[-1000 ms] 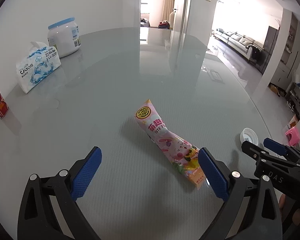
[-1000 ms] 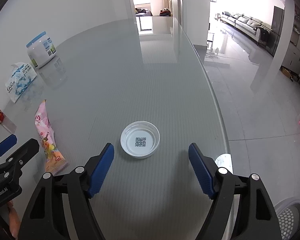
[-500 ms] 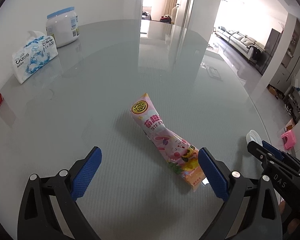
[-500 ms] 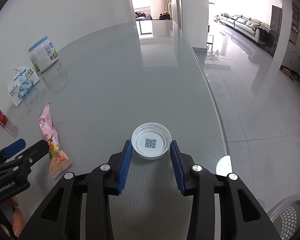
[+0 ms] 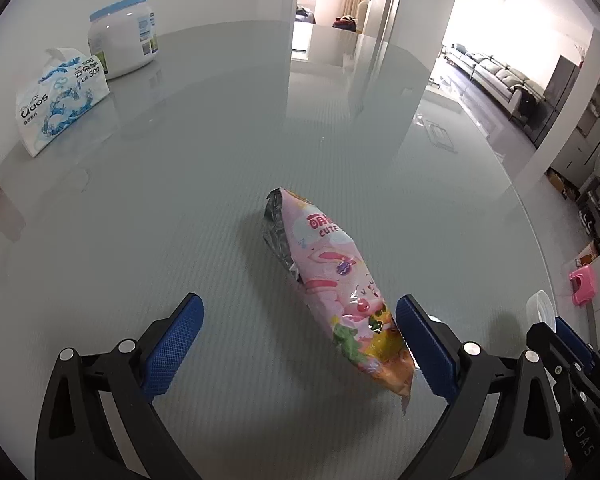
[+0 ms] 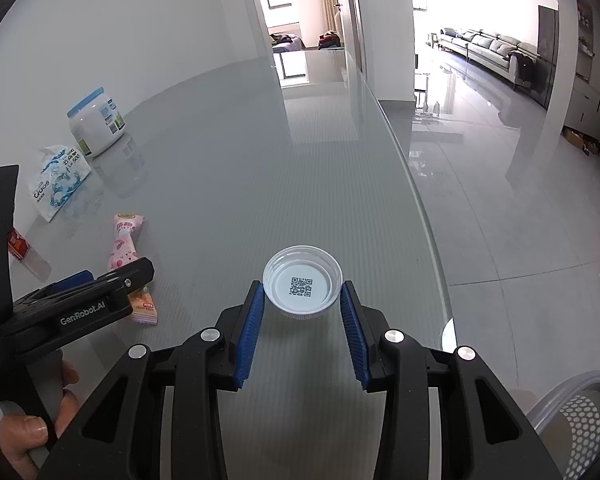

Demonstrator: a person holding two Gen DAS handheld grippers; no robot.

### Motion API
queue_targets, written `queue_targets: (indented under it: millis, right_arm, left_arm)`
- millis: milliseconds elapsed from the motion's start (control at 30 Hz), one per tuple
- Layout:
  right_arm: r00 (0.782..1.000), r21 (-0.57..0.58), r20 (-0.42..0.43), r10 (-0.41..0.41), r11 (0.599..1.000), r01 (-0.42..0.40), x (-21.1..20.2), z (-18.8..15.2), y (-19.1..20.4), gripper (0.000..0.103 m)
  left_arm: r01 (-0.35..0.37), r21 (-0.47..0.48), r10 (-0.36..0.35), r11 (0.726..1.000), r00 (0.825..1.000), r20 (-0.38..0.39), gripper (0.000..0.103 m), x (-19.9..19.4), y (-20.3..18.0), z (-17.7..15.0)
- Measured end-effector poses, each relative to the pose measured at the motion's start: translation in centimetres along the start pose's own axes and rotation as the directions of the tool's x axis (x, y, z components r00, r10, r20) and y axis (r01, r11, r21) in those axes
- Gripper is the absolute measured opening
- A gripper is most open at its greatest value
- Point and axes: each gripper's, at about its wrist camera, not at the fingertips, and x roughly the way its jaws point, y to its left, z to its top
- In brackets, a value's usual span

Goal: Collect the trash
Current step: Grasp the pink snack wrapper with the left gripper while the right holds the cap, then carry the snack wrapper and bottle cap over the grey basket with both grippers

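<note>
Two tools: right tool (image 6: 302,300) now pinching lid (image 6: 302,285); left tool (image 5: 298,334) still spread, wrapper (image 5: 332,292) tipped up.

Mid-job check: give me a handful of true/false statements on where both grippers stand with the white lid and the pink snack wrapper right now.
1. The right gripper has its pads on either side of the white lid. True.
2. The left gripper is shut on the pink snack wrapper. False: its jaws stand wide open, with only the right pad beside the wrapper's near end.
3. The lid lies with its open side up, a QR code showing inside. True.
4. The wrapper lies inside the lid. False: it lies on the table, to the lid's left.
5. The tissue pack sits near the white jar. True.
</note>
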Motion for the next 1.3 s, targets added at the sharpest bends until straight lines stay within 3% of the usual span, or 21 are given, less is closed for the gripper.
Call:
queue_targets:
  millis: [67,133,200,233,367,600,867,1033,1300]
  right_arm:
    - [1.000,0.015,-0.003,0.007,1.000,-0.007,-0.1,-0.2,-0.2,0.038]
    - [1.000,0.027,-0.002,0.012,1.000,-0.012,-0.2,-0.3,-0.2,0.038]
    - [1.000,0.039,0.002,0.017,0.999,-0.017,-0.5,-0.5,-0.1,0.038]
    - [1.000,0.044,0.003,0.019,0.999,-0.019,-0.7,-0.6,-0.1,0.038]
    - [1.000,0.070,0.010,0.028,0.997,-0.029,-1.5,-1.4,0.1,0.038]
    - [0.998,0.163,0.052,0.040,0.986,-0.048,-5.2,-4.1,-0.2,0.038]
    - [0.995,0.276,0.085,-0.059,0.960,0.034,-10.8,-9.6,-3.8,0.038]
    - [0.982,0.376,0.100,-0.160,0.920,0.112,-15.5,-13.9,-7.8,0.038]
    - [0.942,0.497,0.075,-0.327,0.831,0.249,-21.2,-20.1,-13.8,0.038]
  left_arm:
    - [-0.014,0.013,0.014,1.000,1.000,0.005,0.094,-0.1,-0.4,-0.1]
    - [-0.015,0.026,0.015,1.000,1.000,0.011,0.085,-0.2,-0.5,-0.1]
    - [-0.013,0.042,0.012,0.999,1.000,0.024,0.065,-0.4,-0.7,-0.1]
    - [-0.008,0.045,0.006,0.999,1.000,0.026,0.061,-0.5,-0.6,-0.2]
    - [0.055,0.056,-0.057,0.997,0.998,0.022,0.026,-1.0,-0.2,-0.3]
    - [0.159,0.133,-0.166,0.978,0.985,0.046,0.024,-3.0,-1.5,-1.3]
    - [0.213,0.306,-0.249,0.928,0.965,0.085,0.024,-7.5,-5.3,-5.8]
    - [0.280,0.423,-0.343,0.862,0.936,0.080,0.024,-10.9,-9.6,-9.6]
    - [0.412,0.576,-0.477,0.706,0.878,-0.043,0.024,-14.1,-18.0,-15.7]
